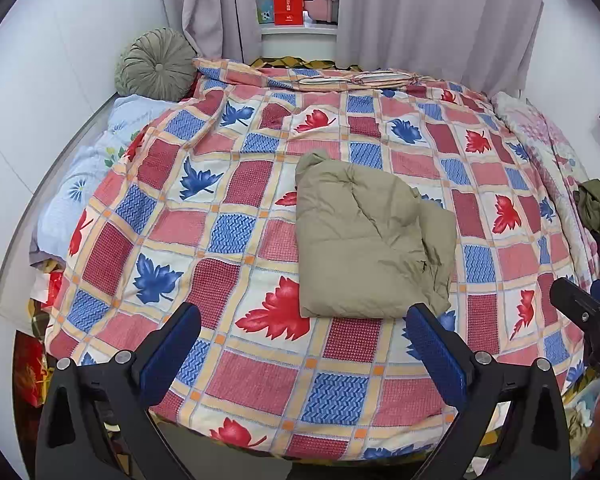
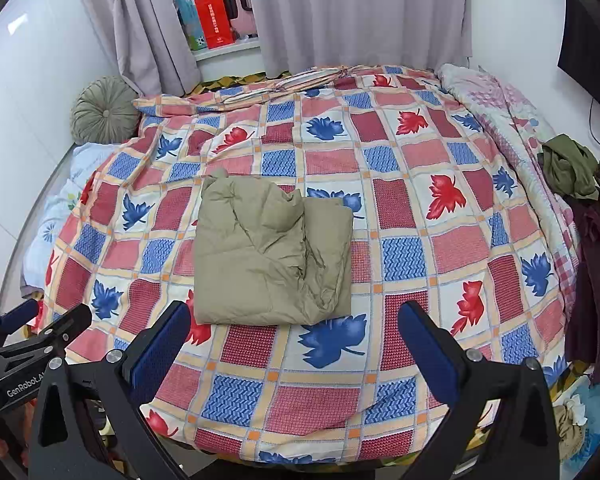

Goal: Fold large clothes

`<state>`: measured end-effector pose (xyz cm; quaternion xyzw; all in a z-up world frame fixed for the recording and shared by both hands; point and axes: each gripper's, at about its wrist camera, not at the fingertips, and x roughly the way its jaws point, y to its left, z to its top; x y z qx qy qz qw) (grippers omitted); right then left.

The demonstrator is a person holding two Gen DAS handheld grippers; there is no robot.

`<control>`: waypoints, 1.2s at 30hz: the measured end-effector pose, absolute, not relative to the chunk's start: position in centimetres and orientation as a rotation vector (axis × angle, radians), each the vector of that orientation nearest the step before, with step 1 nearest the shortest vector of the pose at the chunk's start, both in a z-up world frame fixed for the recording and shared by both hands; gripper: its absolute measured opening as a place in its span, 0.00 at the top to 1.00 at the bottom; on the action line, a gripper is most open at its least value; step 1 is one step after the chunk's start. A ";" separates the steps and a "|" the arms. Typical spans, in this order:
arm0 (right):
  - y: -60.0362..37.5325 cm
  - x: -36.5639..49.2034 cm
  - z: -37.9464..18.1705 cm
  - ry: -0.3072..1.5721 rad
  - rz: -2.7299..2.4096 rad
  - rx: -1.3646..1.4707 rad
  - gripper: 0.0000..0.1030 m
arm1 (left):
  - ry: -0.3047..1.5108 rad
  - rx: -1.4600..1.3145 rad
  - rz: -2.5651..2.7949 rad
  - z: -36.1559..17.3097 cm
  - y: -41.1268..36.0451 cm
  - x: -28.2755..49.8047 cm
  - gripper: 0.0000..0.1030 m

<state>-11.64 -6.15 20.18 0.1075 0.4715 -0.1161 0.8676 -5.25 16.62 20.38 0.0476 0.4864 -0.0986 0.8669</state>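
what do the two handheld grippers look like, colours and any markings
Both match: the left gripper and right gripper have black angular frames with round silver bolts, and each finger carries a blue textured pad on its inner face. In the right wrist view, the left gripper's black body bears white "GenRobot.AI" lettering. No cables or sleeves show.

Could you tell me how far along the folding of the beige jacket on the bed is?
Done: the beige jacket lies folded into a compact bundle on the patterned quilt, though its right edge looks rumpled. In hand: nothing; the left gripper and right gripper are both open and clear of it. Left: possibly tidying that edge, and the unfolded clothes pile at the bed's right side.
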 end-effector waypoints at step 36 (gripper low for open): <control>-5.9 -11.7 20.1 0.988 -0.244 0.225 0.00 | 1.029 0.101 -0.200 20.2 16.4 -5.4 0.00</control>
